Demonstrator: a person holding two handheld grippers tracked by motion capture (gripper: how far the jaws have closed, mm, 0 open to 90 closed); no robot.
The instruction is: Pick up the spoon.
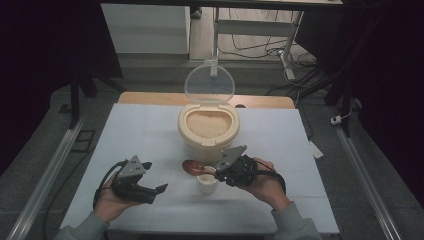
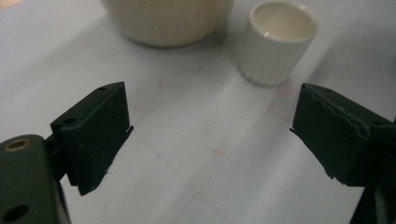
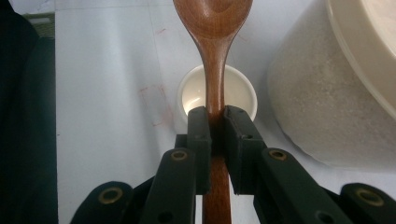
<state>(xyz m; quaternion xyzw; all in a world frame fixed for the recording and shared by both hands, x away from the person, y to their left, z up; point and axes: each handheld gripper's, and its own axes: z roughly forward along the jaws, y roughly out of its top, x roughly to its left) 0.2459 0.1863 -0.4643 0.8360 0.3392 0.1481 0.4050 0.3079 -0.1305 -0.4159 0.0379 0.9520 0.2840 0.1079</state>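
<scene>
A cream rice container (image 1: 208, 127) full of rice stands mid-table, its clear lid (image 1: 209, 82) raised at the back. In front of it sits a small white cup (image 1: 207, 183) (image 2: 278, 42) (image 3: 191, 95), which looks empty. My right gripper (image 1: 223, 173) (image 3: 215, 121) is shut on the handle of a brown wooden spoon (image 1: 192, 167) (image 3: 214, 28); the spoon's bowl points left, above and beyond the cup. My left gripper (image 1: 155, 177) (image 2: 210, 133) rests open at the front left, with nothing between its jaws, facing the cup.
The white table (image 1: 140, 135) has bare room to the left and right of the container (image 2: 168, 21) (image 3: 317, 93). Metal rails (image 1: 50, 170) run along both sides below the table.
</scene>
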